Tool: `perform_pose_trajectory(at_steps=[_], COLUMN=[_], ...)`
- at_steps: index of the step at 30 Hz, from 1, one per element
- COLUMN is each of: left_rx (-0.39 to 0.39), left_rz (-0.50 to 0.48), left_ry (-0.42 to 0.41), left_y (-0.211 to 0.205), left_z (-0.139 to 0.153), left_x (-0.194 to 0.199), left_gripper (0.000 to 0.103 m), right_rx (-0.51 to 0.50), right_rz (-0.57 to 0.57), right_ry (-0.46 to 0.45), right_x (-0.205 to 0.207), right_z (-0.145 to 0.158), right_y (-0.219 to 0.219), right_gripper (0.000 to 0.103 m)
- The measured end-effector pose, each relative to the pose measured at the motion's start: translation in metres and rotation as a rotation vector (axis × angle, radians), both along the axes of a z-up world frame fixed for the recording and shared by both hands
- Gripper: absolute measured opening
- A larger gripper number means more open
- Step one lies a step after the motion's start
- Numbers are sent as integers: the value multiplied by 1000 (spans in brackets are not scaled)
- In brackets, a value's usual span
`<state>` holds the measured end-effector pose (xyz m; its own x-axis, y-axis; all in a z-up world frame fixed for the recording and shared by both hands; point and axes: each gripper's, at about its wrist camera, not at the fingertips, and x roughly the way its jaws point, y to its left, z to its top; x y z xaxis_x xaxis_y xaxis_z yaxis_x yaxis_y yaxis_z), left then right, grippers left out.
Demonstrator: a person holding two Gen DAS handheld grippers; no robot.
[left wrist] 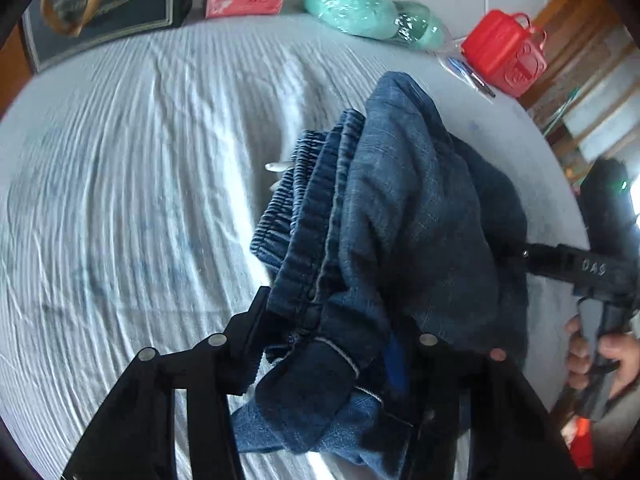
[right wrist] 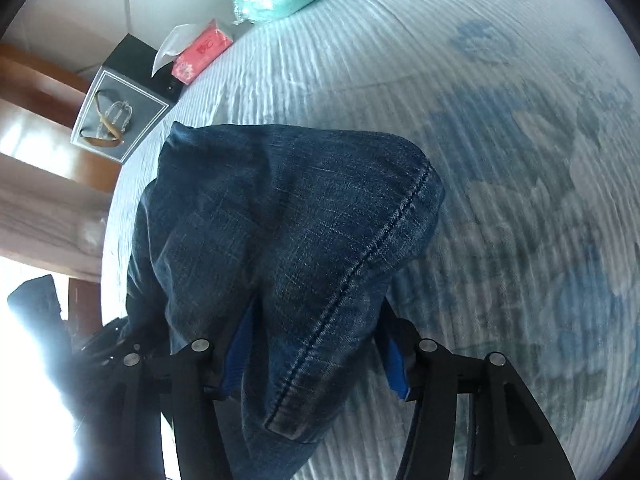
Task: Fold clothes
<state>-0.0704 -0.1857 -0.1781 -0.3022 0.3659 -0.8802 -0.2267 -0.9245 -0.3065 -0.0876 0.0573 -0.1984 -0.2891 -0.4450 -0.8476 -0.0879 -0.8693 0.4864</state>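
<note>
A pair of dark blue jeans [left wrist: 400, 216] hangs bunched above a white ribbed bedsheet [left wrist: 140, 184]. My left gripper [left wrist: 336, 344] is shut on the jeans near the elastic waistband [left wrist: 288, 216]. My right gripper [right wrist: 316, 344] is shut on another part of the jeans [right wrist: 288, 216], with a stitched seam [right wrist: 360, 264] running down between its fingers. The right gripper's body also shows in the left wrist view [left wrist: 592, 268], held by a hand at the right edge. The denim hides the fingertips of both grippers.
Along the bed's far edge lie a dark gift bag [left wrist: 108, 4], a pink tissue pack [left wrist: 244, 0], mint green bundles in plastic [left wrist: 352, 4] and a red plastic container [left wrist: 504, 52]. Wooden furniture [left wrist: 576, 40] stands beyond the bed's right side.
</note>
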Motion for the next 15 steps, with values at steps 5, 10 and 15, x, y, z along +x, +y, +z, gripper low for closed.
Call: perform_pose_trajectory(at_steps=[5, 10, 15], left_rx=[109, 82, 29], left_rz=[26, 60, 67], left_ry=[-61, -46, 5], left_y=[-11, 0, 7], left_z=[-7, -11, -14], left_x=[-5, 1, 4], left_gripper=[52, 39, 39], right_rx=[-26, 36, 167], right_rz=[5, 7, 99], right_ry=[13, 47, 108], right_x=[3, 12, 15], right_z=[-2, 7, 17], right_y=[3, -3, -27], right_gripper=[56, 41, 25])
